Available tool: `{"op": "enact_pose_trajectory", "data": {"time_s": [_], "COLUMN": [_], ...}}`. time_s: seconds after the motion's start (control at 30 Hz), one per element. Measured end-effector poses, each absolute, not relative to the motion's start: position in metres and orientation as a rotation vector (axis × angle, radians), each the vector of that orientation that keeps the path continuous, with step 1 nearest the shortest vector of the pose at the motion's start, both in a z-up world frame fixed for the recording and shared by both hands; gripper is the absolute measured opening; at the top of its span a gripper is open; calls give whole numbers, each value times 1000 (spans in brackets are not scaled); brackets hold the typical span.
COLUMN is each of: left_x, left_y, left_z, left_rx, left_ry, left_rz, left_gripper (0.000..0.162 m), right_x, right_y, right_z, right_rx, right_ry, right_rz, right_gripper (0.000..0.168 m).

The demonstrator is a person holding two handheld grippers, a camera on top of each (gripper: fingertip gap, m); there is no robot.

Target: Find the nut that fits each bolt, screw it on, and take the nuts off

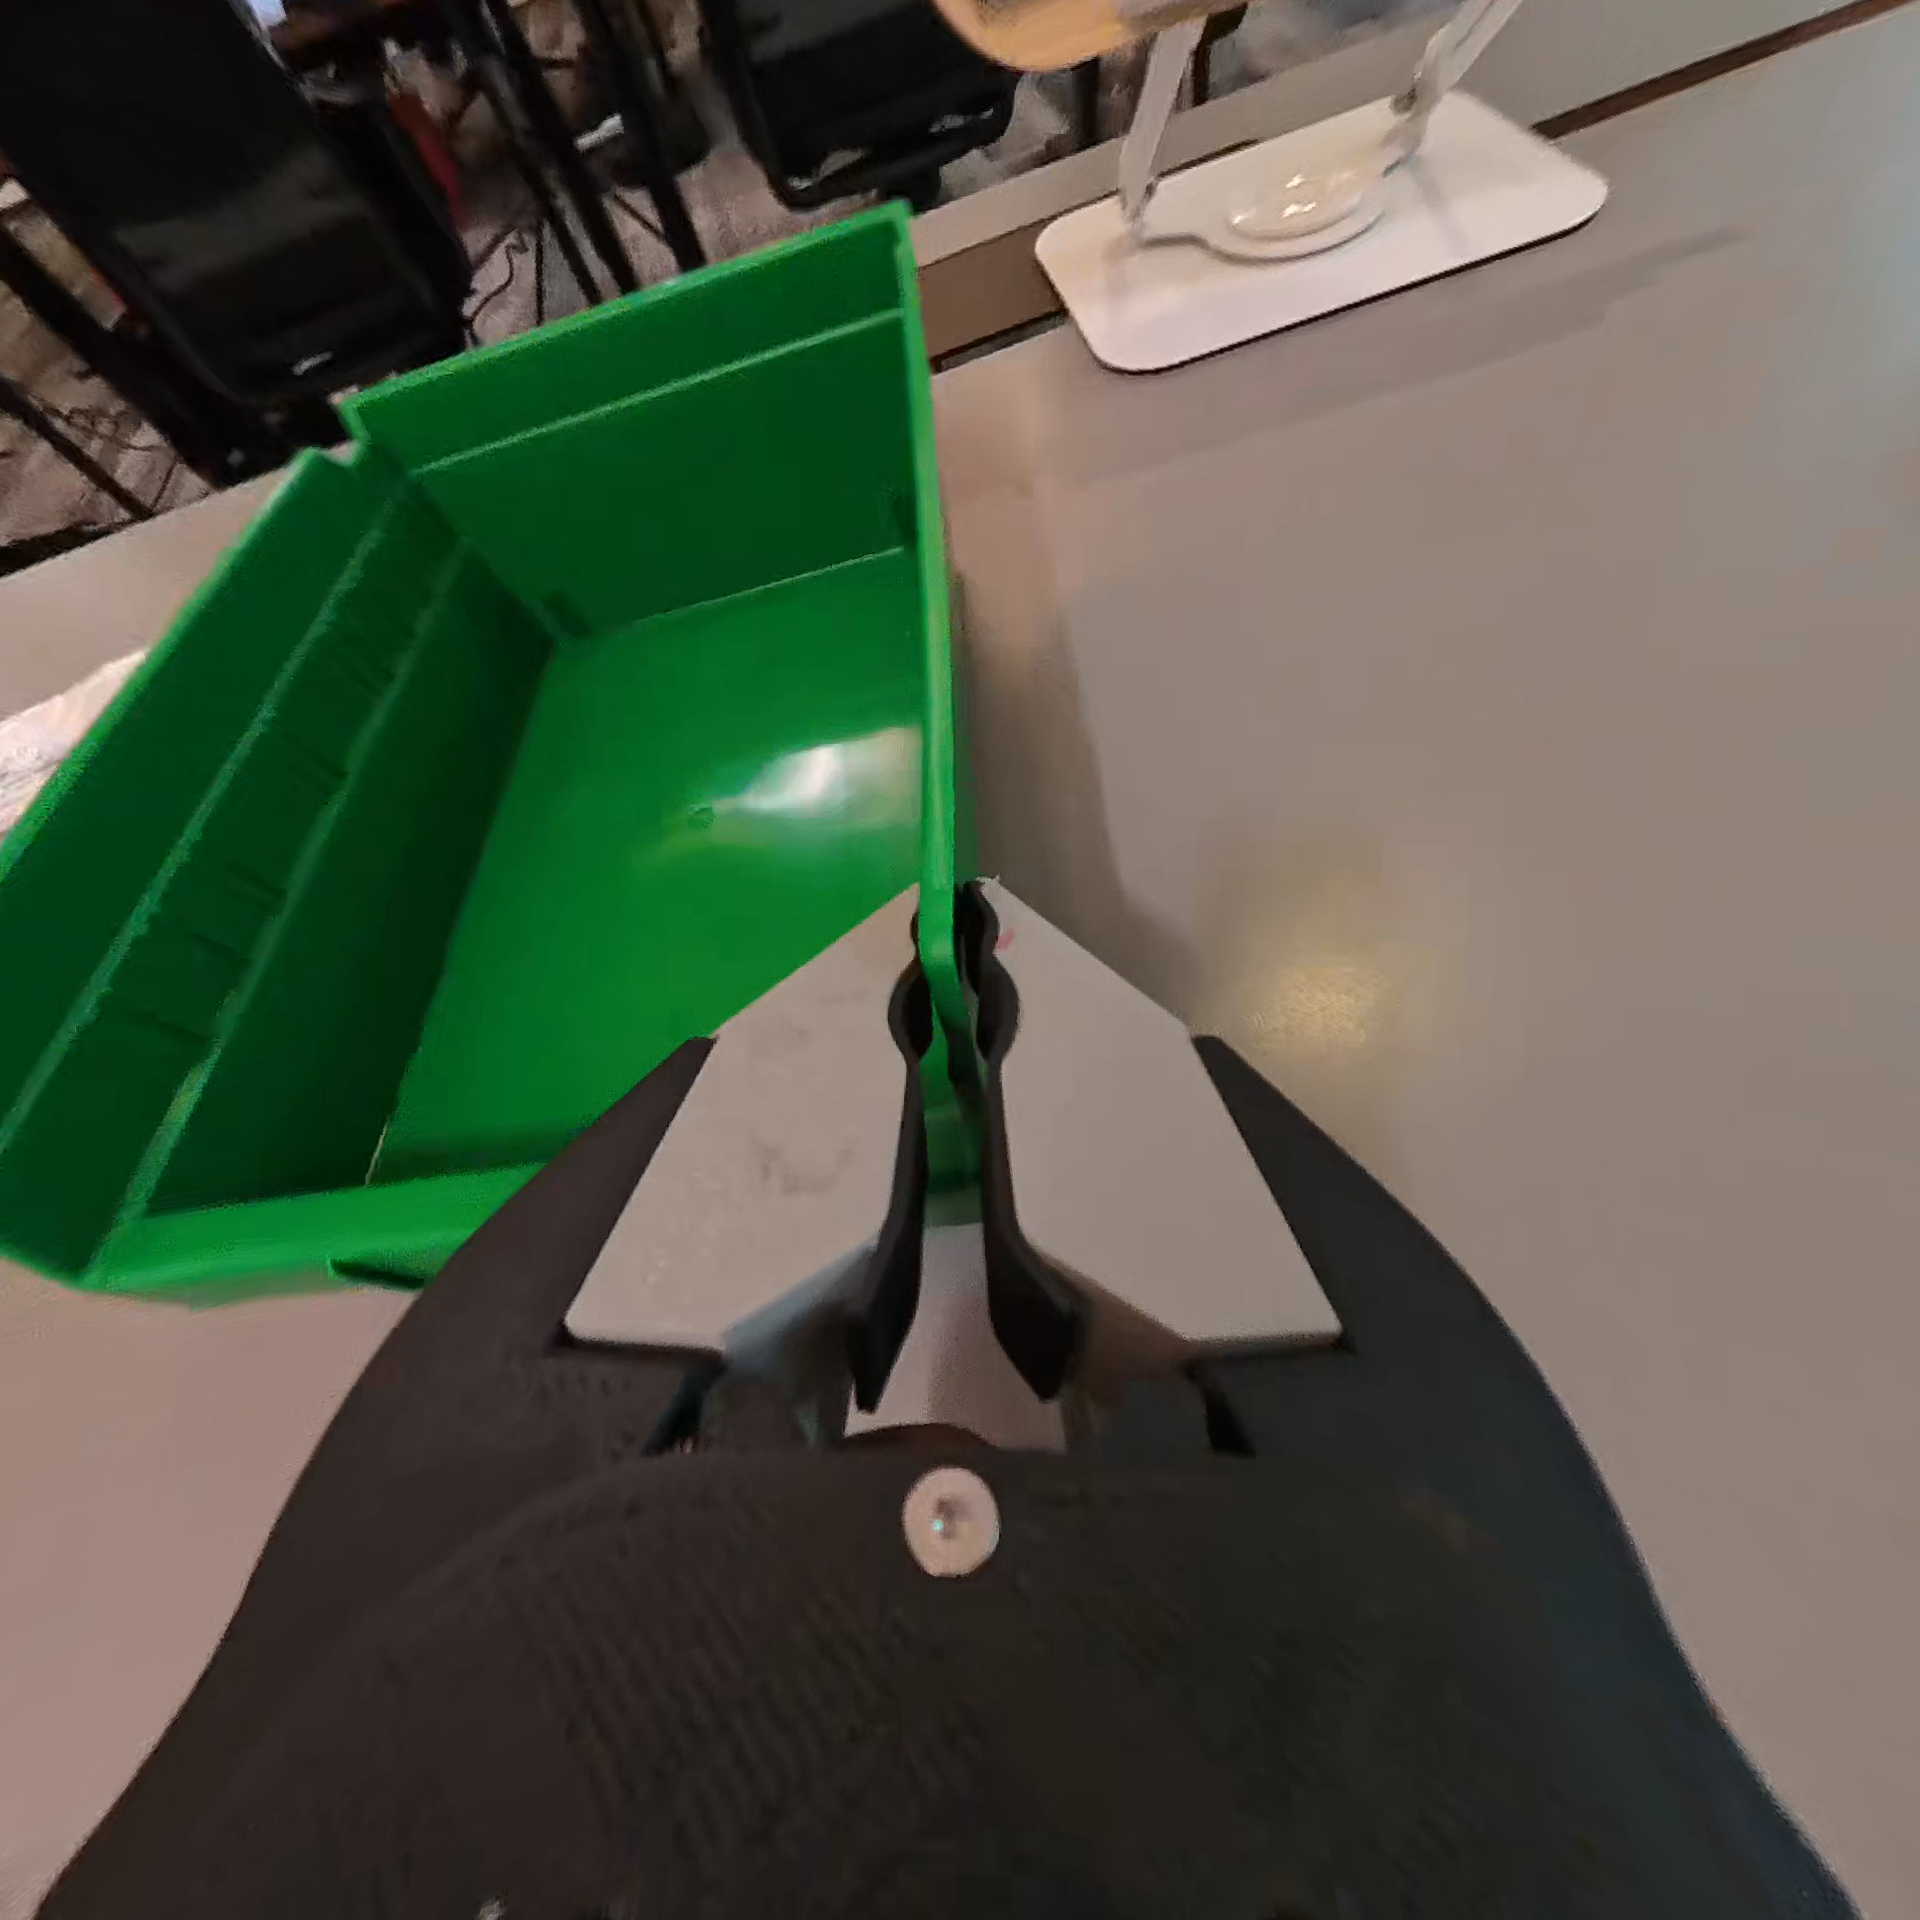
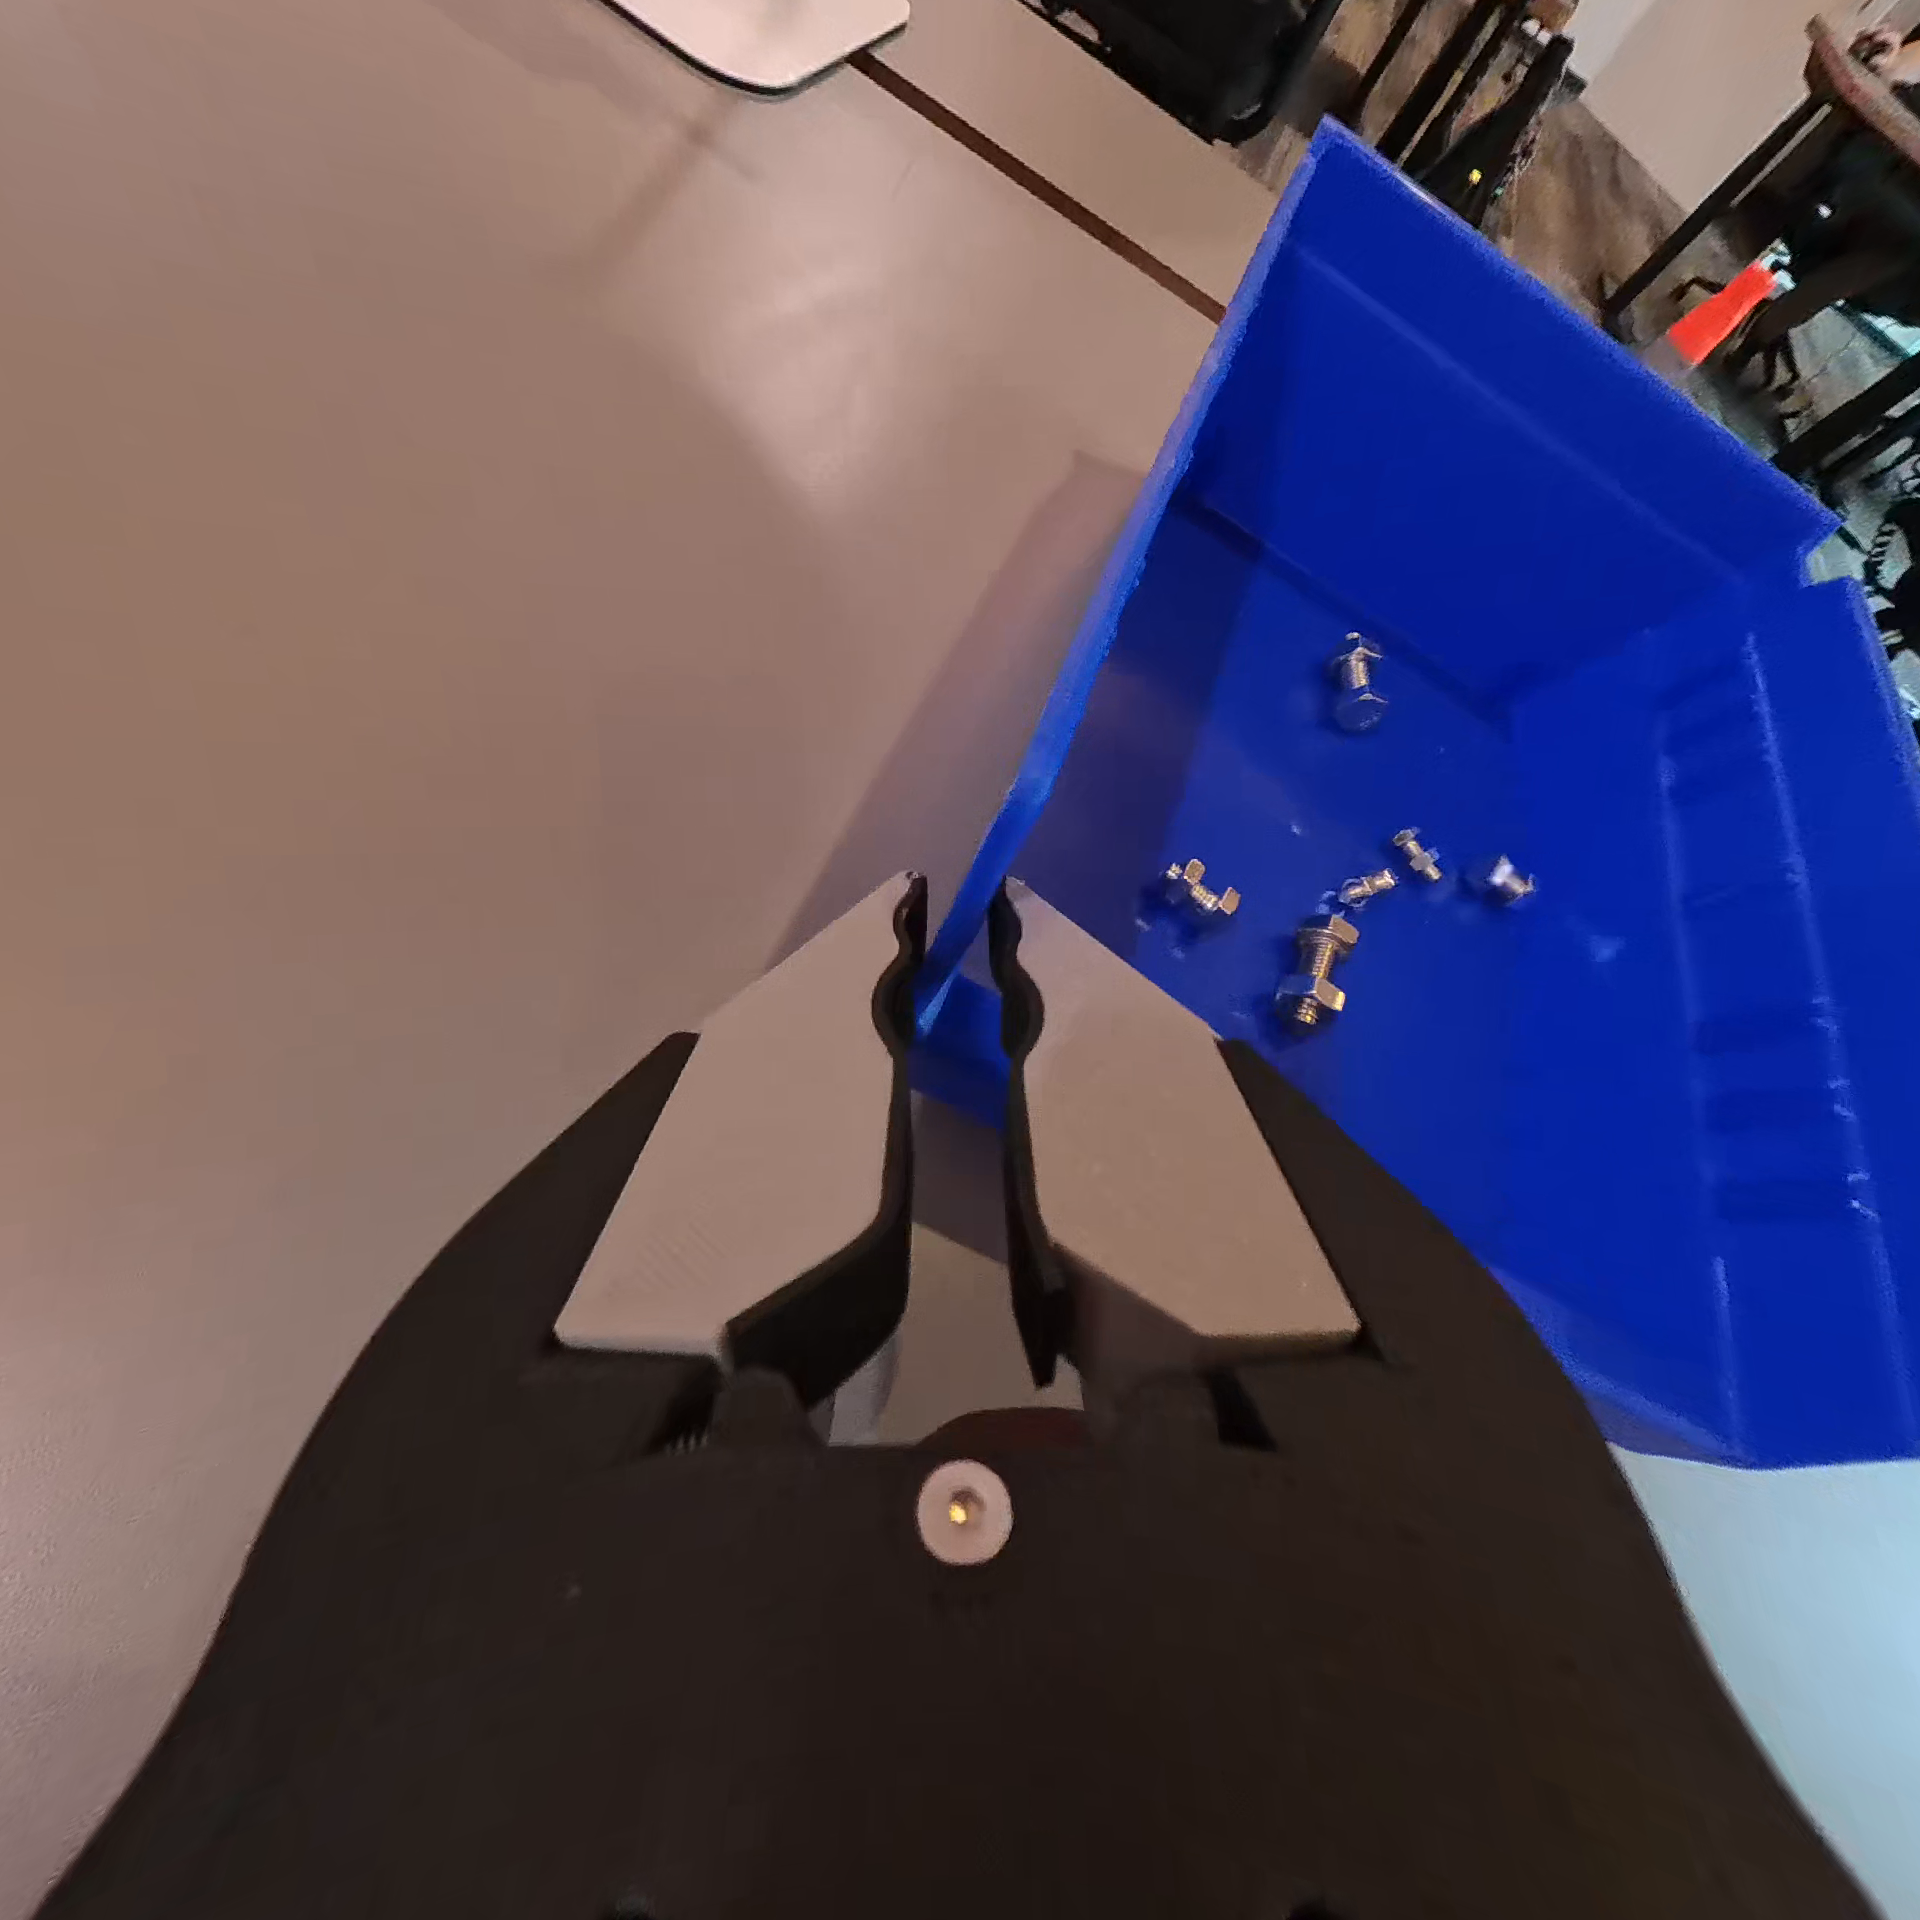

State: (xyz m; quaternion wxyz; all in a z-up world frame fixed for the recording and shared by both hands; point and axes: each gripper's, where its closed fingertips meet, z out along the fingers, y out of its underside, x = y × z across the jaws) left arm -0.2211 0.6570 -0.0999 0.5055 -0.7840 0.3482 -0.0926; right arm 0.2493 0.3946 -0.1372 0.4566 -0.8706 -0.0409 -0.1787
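Note:
In the left wrist view my left gripper (image 1: 948, 935) is shut on the right side wall (image 1: 935, 675) of a green bin (image 1: 665, 488), one pad on each face near the front corner. The green bin's floor is bare. In the right wrist view my right gripper (image 2: 958, 914) is closed on the left side wall (image 2: 1091, 665) of a blue bin (image 2: 1455, 468), the wall slanting between the pads. On the blue bin's floor lie several silver bolts with nuts: a large one (image 2: 1314, 971), one near the back (image 2: 1354, 686), one near the left wall (image 2: 1200, 888) and smaller ones (image 2: 1418, 854).
Both bins stand on a grey table (image 1: 1455, 727). A white flat stand base (image 1: 1320, 239) with a clear holder sits at the far edge. Something white and crumpled (image 1: 52, 727) lies left of the green bin. Dark chairs and table legs stand beyond the table. My right fingertips sit around 55 cm from my left ones.

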Motion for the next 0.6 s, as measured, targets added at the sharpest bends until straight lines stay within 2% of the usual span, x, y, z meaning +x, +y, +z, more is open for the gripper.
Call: {"op": "enact_pose_trajectory", "data": {"time_s": [0.3,0.47,0.6], "left_x": [-230,-252,-269], "left_y": [627,613,596], "left_z": [-64,-42,-11], "left_rx": [-1734,-1668,-1595], "left_ry": [862,777,757], "left_rz": [-297,-501,-493], "left_gripper": [0,1,0], "right_x": [217,150,82], "right_y": [394,403,419], "right_z": [-133,-125,-116], "right_rx": [-2141,-2114,-2088], "right_ry": [-100,-191,-240], "right_rz": [-382,-298,-187], "right_gripper": [8,11,13]}}
